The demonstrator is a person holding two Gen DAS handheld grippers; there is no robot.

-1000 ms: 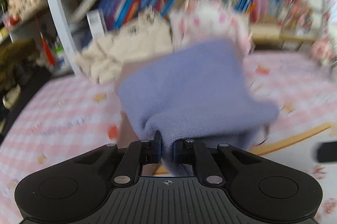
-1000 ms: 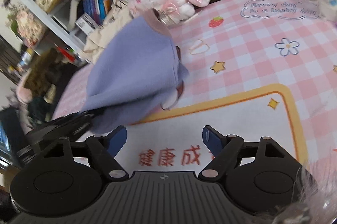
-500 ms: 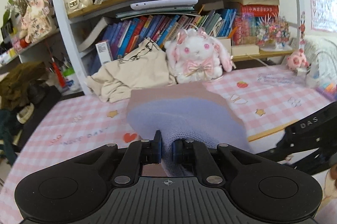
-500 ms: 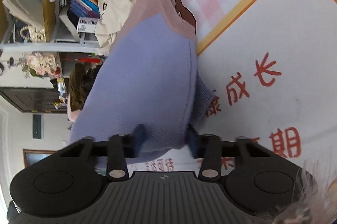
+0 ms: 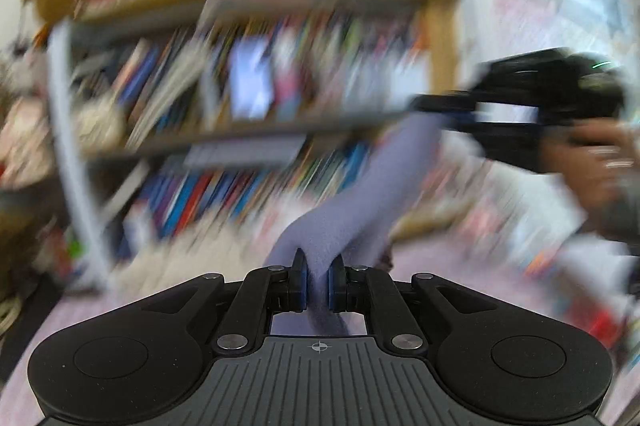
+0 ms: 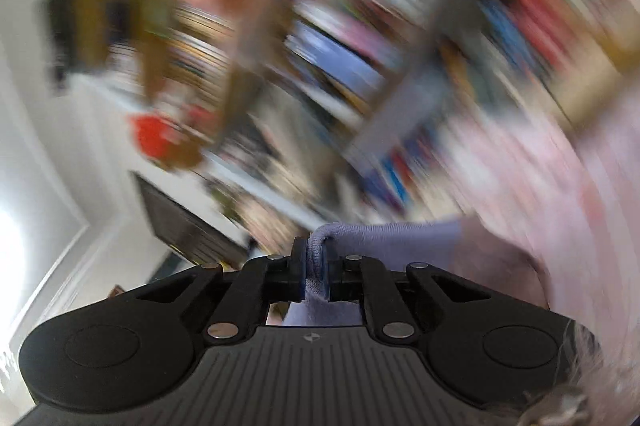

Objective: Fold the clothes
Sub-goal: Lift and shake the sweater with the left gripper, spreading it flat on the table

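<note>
A lavender knit garment hangs in the air, stretched between both grippers. My left gripper is shut on its lower end, cloth pinched between the pads. The cloth runs up and right to my right gripper, held by a person's hand. In the right wrist view, the right gripper has its jaws closing tight on a bunched hem of the garment, with the pads pressing on it. The garment trails off to the right. Both views are heavily blurred.
A bookshelf full of books fills the background behind the lifted cloth. A white curved frame stands at its left. The pink tabletop shows only as a blur low in the left wrist view.
The right gripper went from open above the table to shut on the garment's edge. Both grippers rose and tipped up, lifting the garment off the table; the views now face the shelves.
</note>
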